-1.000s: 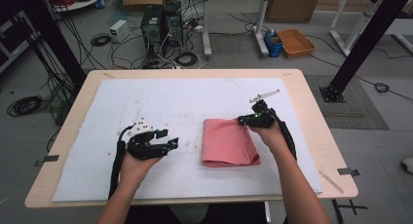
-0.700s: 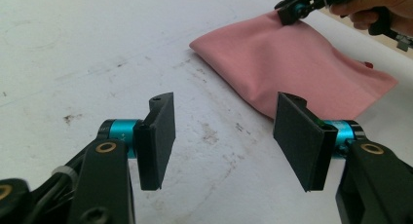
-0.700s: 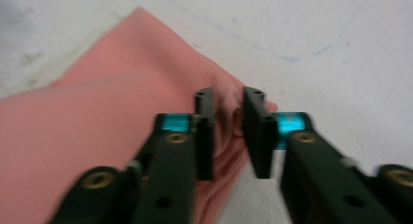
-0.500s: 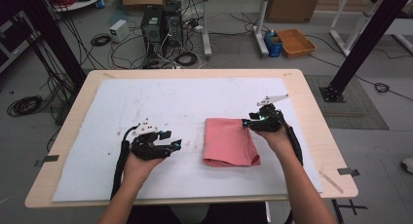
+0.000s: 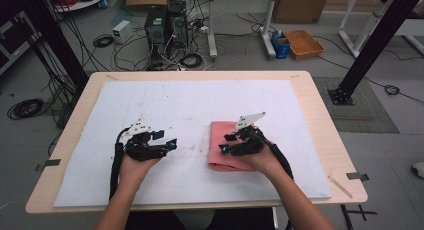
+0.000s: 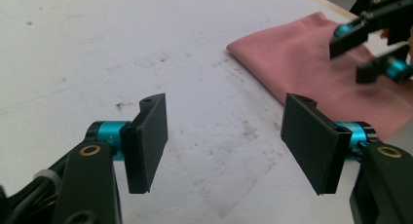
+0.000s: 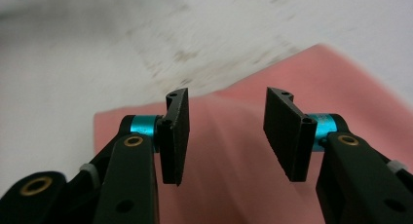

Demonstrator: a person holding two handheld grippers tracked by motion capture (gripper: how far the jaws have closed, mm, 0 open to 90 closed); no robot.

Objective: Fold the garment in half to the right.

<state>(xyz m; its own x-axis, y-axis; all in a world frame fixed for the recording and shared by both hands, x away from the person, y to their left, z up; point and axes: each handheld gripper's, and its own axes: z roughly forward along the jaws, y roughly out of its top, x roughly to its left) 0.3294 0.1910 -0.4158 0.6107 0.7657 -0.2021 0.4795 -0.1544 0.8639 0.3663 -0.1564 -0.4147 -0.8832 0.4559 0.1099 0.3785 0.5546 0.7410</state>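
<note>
Pink cloth (image 5: 231,149) lies folded flat on the white mat (image 5: 200,110), lower centre-right of the high view, w/ the right gripper (image 5: 229,143) over its left part – jaws apart w/ nothing between them, cloth just underneath in the right gripper view (image 7: 253,165). Left gripper (image 5: 169,140) sits lower left-centre of the high view, well apart from the cloth, over bare stained mat; its jaws have just been opening & stand wide w/ nothing between them in the left gripper view (image 6: 224,146) – cloth (image 6: 311,68) shows at upper right there
</note>
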